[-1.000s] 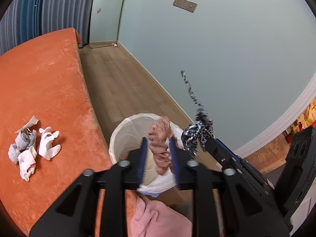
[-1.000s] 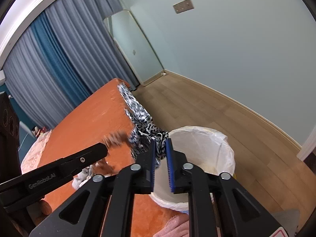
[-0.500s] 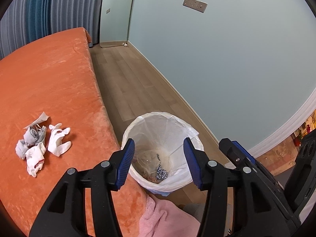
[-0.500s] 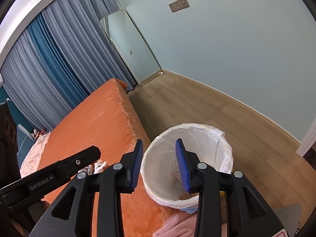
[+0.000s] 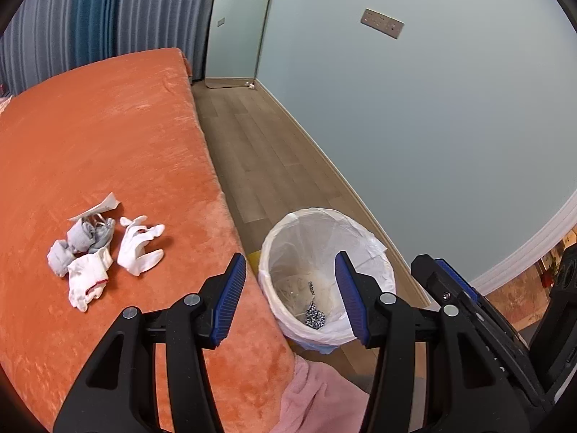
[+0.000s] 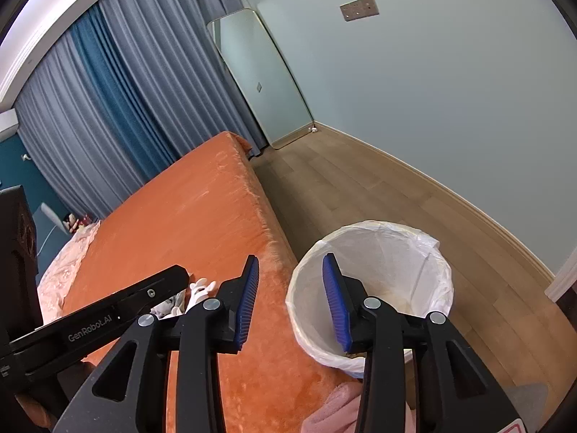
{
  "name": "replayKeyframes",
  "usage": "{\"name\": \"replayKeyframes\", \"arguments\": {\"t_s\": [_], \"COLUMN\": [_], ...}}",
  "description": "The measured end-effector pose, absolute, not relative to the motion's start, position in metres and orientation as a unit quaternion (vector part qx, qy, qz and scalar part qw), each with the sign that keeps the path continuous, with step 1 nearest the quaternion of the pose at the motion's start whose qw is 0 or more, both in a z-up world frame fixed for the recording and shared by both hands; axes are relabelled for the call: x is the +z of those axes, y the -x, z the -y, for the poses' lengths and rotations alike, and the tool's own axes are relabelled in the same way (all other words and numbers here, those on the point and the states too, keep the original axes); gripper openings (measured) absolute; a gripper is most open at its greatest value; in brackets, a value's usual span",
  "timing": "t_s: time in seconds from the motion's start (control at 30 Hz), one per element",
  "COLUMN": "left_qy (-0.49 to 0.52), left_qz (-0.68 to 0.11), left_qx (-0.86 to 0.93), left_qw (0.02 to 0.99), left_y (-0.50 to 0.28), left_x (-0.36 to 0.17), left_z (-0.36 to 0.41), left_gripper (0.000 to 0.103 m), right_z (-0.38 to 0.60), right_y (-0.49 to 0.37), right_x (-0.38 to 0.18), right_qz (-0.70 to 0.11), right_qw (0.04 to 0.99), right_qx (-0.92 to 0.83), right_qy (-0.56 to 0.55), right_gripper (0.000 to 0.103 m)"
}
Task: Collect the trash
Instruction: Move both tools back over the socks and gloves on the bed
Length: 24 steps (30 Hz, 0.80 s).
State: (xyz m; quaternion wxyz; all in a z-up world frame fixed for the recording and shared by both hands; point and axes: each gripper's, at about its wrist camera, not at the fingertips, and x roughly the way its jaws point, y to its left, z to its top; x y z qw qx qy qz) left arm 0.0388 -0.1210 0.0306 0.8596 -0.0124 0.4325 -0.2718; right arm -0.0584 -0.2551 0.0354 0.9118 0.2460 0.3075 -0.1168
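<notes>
A bin lined with a white bag (image 5: 375, 252) stands on the floor beside the orange bed (image 5: 108, 137); it also shows in the right wrist view (image 6: 436, 252). A black-and-white patterned cloth (image 5: 314, 314) lies at its bottom. A pile of white and grey socks and gloves (image 5: 104, 252) lies on the bed. My left gripper (image 5: 291, 297) is open and empty above the bed edge and bin. My right gripper (image 6: 290, 296) is open and empty over the bin's near rim. The pile peeks out behind the left gripper's body in the right wrist view (image 6: 196, 290).
A pink cloth (image 5: 317, 397) hangs at the bed's near corner. A wood floor (image 6: 360, 187) runs between the bed and the pale wall. A mirror (image 6: 259, 75) leans in the far corner by blue curtains (image 6: 108, 101).
Both grippers opened and let go: the pink cloth and the patterned cloth dropped into the bin. Both grippers then drifted left, toward the bed.
</notes>
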Motion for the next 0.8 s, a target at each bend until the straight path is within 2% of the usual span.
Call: {"name": "replayKeyframes", "arguments": {"t_s": [0.13, 0.8], "left_qy": [0.020, 0.061], "left_qz": [-0.434, -0.440], "left_qx": [-0.259, -0.202], "left_qw": [0.863, 0.873], "left_y": [-0.043, -0.063], "left_x": [0.030, 0.019], "left_z": [0.103, 0.016], "left_gripper": [0.049, 0.049], "right_z": [0.241, 0.168], "right_y": [0.052, 0.014], "right_x": [0.037, 0.034], "right_qz": [-0.312, -0.346], "right_qw": [0.914, 0.916], "right_qx": [-0.108, -0.061], "right_qy": [-0.235, -0.192], "right_gripper": [0.041, 0.042]}}
